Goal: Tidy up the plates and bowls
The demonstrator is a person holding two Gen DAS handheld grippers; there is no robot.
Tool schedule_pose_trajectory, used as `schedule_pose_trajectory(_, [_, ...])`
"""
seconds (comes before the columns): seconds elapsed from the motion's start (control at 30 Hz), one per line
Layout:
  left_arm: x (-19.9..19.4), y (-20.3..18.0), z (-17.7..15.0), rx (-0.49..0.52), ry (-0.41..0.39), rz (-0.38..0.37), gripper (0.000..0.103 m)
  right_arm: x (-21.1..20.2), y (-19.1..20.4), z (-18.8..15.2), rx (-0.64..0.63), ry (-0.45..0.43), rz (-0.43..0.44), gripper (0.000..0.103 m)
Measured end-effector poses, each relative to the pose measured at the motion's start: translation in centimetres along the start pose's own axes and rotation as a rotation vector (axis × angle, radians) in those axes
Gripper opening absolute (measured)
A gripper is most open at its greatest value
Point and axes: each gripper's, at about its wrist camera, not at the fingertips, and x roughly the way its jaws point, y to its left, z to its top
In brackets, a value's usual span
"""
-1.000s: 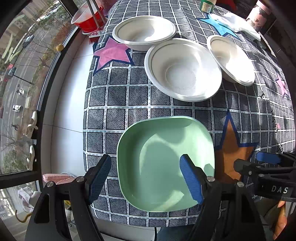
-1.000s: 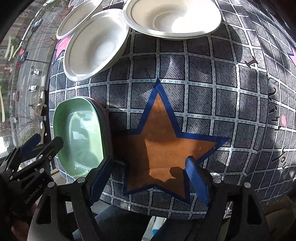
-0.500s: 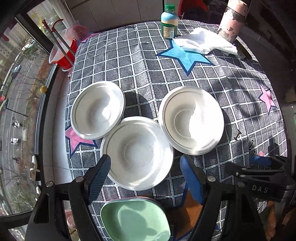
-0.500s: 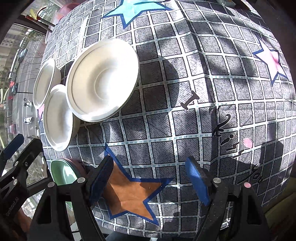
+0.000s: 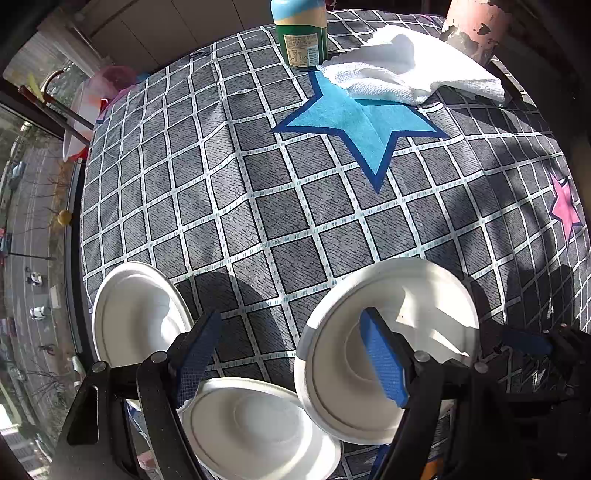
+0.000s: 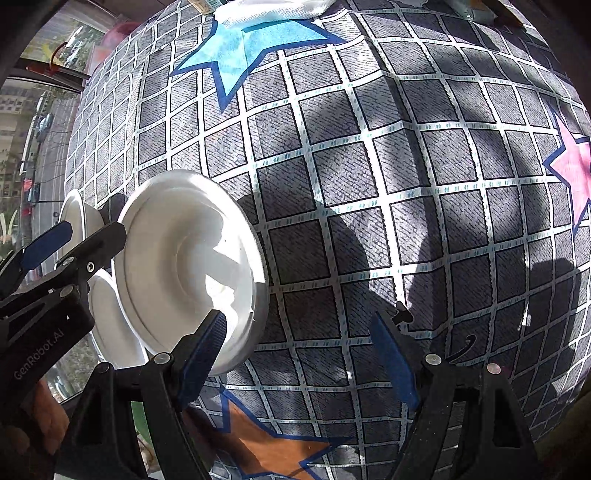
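Note:
Three white bowls sit on the checked tablecloth (image 5: 280, 206): a left one (image 5: 136, 317), a near middle one (image 5: 255, 424) and a right one (image 5: 424, 317). My left gripper (image 5: 295, 358) is open and empty above them, its right finger over the right bowl. My right gripper (image 6: 299, 354) is open and empty, its left finger by the rim of the right bowl (image 6: 184, 258). The other two bowls (image 6: 107, 325) show behind the left gripper (image 6: 55, 254) in the right wrist view. The green plate is out of view.
A green bottle (image 5: 301, 33), a white cloth (image 5: 399, 70) and a pink peeling cylinder (image 5: 476, 26) stand at the far edge. A red and pink container (image 5: 96, 99) sits off the table's far left. The table's left edge borders a window.
Both grippers have moved forward over the table. The green plate has dropped out of view below, and the bowls now lie close under the fingers. Both stay open.

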Motion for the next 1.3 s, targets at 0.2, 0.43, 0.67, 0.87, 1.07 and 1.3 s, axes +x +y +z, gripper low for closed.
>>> schedule_pose_trajectory(0.2, [2.8, -1.6, 0.5, 0.060, 0.089, -0.005, 0.057, 1.0, -0.7, 1.7, 0.004, 0.011, -0.004, 0.080])
schedule_pose_trajectory(0.43, [3.9, -3.0, -0.3, 0.072, 0.137, -0.029, 0.037, 1.2, -2.1, 1.3, 0.019, 0.037, 0.081, 0.039])
schedule_pose_trajectory(0.67, [3.3, -6.9, -2.6, 0.121, 0.154, -0.046, 0.035, 0.6, -3.7, -0.3, -0.031, 0.053, 0.048, 0.025])
schedule_pose_trajectory(0.87, [2.4, -12.2, -5.8, 0.191, 0.146, -0.076, 0.035, 0.0, -8.3, -3.9, -0.037, 0.081, 0.002, 0.025])
schedule_pose_trajectory(1.07, [2.0, -17.1, -9.7, 0.220, 0.164, -0.118, 0.035, -0.2, -13.4, -7.2, 0.014, 0.114, -0.014, 0.025])
schedule_pose_trajectory(1.3, [1.7, -22.2, -14.4, 0.267, 0.201, -0.158, 0.035, -0.5, -18.8, -11.1, 0.065, 0.139, -0.036, 0.025])
